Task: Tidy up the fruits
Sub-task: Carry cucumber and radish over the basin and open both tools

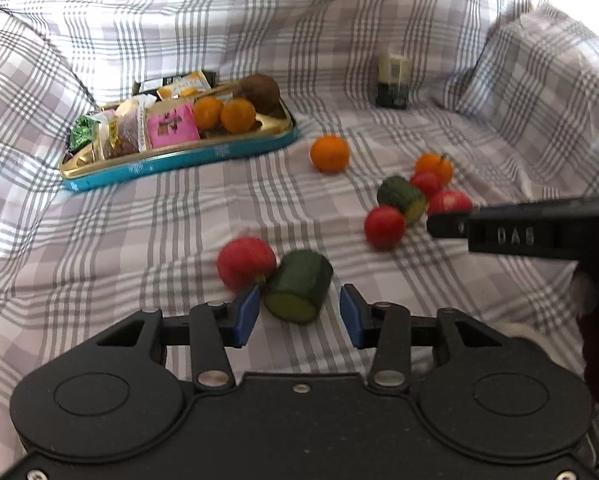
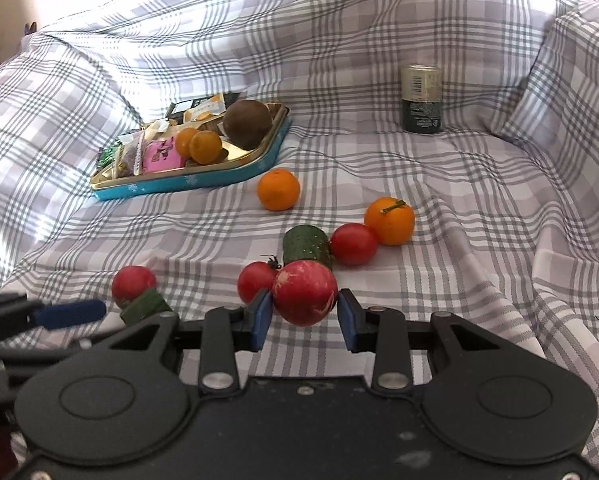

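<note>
My right gripper (image 2: 305, 300) is shut on a red radish (image 2: 303, 292), its blue pads pressing both sides just above the checked sheet. My left gripper (image 1: 299, 296) stands open over a short cucumber piece (image 1: 299, 292) that lies on the sheet at its fingertips. The left fingertip touches the piece, and a strip of sheet shows before the right one. A second radish (image 1: 245, 264) rests against that piece. Two tomatoes (image 2: 255, 282) (image 2: 353, 244), another cucumber piece (image 2: 306, 246) and two oranges (image 2: 278, 189) (image 2: 389, 220) lie loose on the sheet.
A blue-rimmed tin tray (image 2: 187, 186) at the back left holds snack packets, two oranges and a brown round fruit. A dark can (image 2: 421, 98) stands at the back right beside a pillow (image 1: 539, 72). The sheet rises in folds behind and on the left.
</note>
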`<move>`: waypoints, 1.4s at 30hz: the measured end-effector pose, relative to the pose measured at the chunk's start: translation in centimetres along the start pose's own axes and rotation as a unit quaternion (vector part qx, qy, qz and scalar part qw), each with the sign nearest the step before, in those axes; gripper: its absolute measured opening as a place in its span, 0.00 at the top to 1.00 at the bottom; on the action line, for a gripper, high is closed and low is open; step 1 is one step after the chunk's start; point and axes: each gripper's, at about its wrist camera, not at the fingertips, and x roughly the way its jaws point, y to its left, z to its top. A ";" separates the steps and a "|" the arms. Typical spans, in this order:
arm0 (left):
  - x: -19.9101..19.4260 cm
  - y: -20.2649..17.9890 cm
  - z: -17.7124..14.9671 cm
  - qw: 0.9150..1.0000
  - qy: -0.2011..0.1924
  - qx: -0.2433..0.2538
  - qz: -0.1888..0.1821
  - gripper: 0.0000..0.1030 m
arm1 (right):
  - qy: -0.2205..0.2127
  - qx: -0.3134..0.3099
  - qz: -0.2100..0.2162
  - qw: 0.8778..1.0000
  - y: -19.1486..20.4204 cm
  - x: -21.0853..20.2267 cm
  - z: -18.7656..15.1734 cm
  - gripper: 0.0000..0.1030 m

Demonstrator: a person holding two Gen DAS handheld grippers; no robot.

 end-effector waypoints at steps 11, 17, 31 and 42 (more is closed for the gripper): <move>1.7 0.4 0.7 1.000 0.008 -0.030 0.001 0.50 | 0.004 -0.006 0.003 1.000 0.3 0.1 -0.1 0.65; 2.0 -0.2 0.9 1.000 0.004 -0.018 -0.006 0.50 | 0.007 -0.011 0.002 1.000 0.5 0.3 -0.2 0.65; 2.6 0.3 0.5 0.999 0.026 -0.041 -0.012 0.50 | 0.012 -0.018 0.000 1.000 0.6 0.5 -0.4 0.65; 2.7 2.2 -0.3 0.994 0.015 -0.098 -0.045 0.57 | 0.007 -0.018 -0.003 1.000 0.7 0.5 -0.6 0.65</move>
